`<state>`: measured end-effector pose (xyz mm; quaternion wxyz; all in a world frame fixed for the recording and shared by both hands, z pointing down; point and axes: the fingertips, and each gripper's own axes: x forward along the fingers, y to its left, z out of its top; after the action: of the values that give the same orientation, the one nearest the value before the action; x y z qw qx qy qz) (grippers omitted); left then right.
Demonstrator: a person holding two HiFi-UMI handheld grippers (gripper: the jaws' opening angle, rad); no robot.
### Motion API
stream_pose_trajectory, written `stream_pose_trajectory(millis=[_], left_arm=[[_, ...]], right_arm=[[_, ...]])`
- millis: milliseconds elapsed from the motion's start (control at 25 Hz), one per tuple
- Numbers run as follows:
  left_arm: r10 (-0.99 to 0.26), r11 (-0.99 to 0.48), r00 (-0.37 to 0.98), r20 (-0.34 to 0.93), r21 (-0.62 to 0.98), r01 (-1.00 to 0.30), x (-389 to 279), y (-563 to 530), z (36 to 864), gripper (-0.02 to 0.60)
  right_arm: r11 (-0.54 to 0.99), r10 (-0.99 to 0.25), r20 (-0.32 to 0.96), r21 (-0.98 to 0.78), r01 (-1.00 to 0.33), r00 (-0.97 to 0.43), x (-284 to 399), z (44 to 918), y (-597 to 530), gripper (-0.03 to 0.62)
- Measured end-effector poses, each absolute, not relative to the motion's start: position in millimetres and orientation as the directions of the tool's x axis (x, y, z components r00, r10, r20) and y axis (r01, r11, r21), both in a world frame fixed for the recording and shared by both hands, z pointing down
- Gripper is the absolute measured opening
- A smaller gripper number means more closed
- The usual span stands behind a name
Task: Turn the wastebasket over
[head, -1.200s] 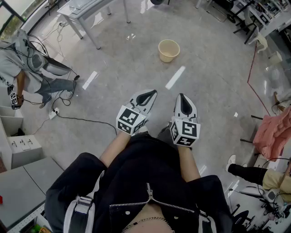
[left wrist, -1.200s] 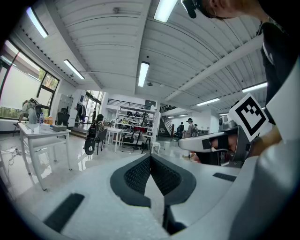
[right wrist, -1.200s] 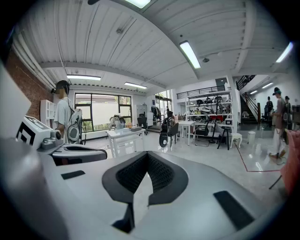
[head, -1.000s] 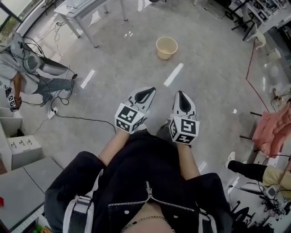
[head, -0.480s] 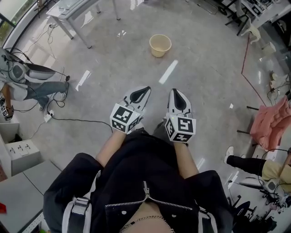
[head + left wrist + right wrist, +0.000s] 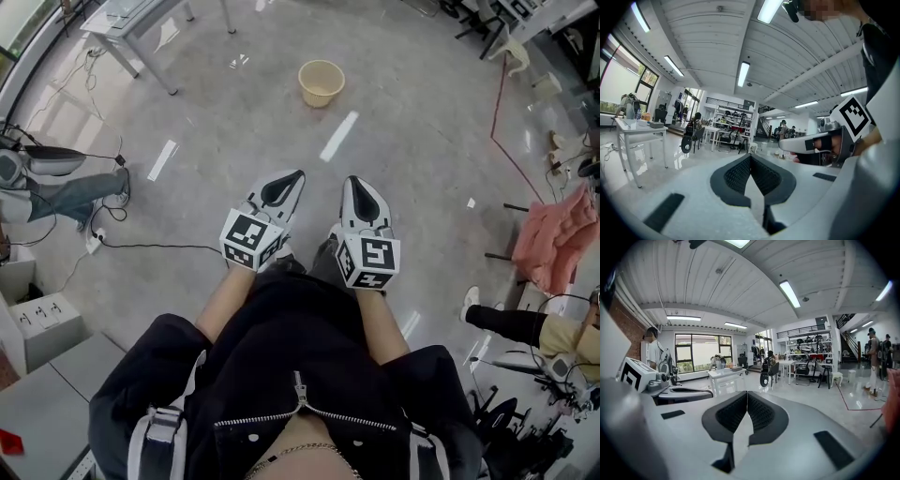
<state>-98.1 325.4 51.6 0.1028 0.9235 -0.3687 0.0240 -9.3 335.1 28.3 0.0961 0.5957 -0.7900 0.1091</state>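
The wastebasket [image 6: 321,82] sits out on the grey floor [image 6: 422,169], a pale beige tub, upright, its open mouth facing the ceiling. Nothing is touching it. It is at twelve o'clock from the person, well apart from both tools. A bright white streak [image 6: 337,136] lies on the floor between the tub and the grippers.

The left gripper [image 6: 298,174] is held out in front of the body, its nose aimed toward one o'clock. Its own view shows the two dark ribbed pads [image 6: 736,174] pressed together with nothing between them. The right gripper [image 6: 351,181] is just beside it, nose toward twelve, and its pads [image 6: 759,412] meet along one seam too, also empty. Each carries its marker cube at the back end, over the bare forearms. Below them is the person's black jacket [image 6: 281,375].

Further out, a white table [image 6: 122,23] stands at eleven o'clock. At nine o'clock someone in jeans [image 6: 66,192] sits on the floor, and a black cable [image 6: 159,247] snakes from there toward the left gripper. At three o'clock a pink cloth [image 6: 548,239] hangs over something. A thin red line [image 6: 497,103] runs across the floor at two o'clock.
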Motion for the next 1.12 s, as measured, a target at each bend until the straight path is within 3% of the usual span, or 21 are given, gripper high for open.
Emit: stream_pose_trajectory(millis=[640,1120], left_arm=[[-0.664,-0.714,0.736,0.135,0.180,-0.677,-75.4,310.7,57.5,0.005],[-0.683,-0.691,0.709,0.175,0.162,-0.705,-71.7,255.2,64.3,0.005]], right_arm=[[0.244,-0.917,0.306,-0.082,-0.966,-0.257,14.0,34.7,327.3,0.011],[0.281,-0.894,0.323,-0.140,-0.950,-0.312,17.0,48.9,256.9,0.011]])
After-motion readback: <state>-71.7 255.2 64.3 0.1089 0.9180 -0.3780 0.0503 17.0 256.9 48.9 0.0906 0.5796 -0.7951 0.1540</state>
